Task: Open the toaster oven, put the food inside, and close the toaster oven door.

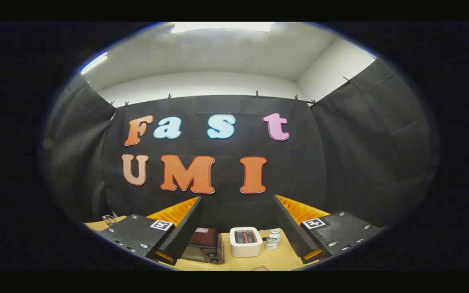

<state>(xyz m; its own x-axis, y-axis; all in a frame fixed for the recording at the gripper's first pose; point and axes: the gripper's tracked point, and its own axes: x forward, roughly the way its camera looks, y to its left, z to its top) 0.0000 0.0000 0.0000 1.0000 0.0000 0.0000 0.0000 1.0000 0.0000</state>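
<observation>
Your claw sits at the bottom centre of the frame, held high and level, looking straight ahead. Its two fingers stand wide apart, one at lower left and one at lower right, each slanting inward toward the middle as it reaches forward. Nothing is gripped between them; the gap is open. Each finger's flat mount carries a small square marker.

Rides on the claw, facing level at the booth wall, high above and back from the worktop, fingers spread wide.
</observation>
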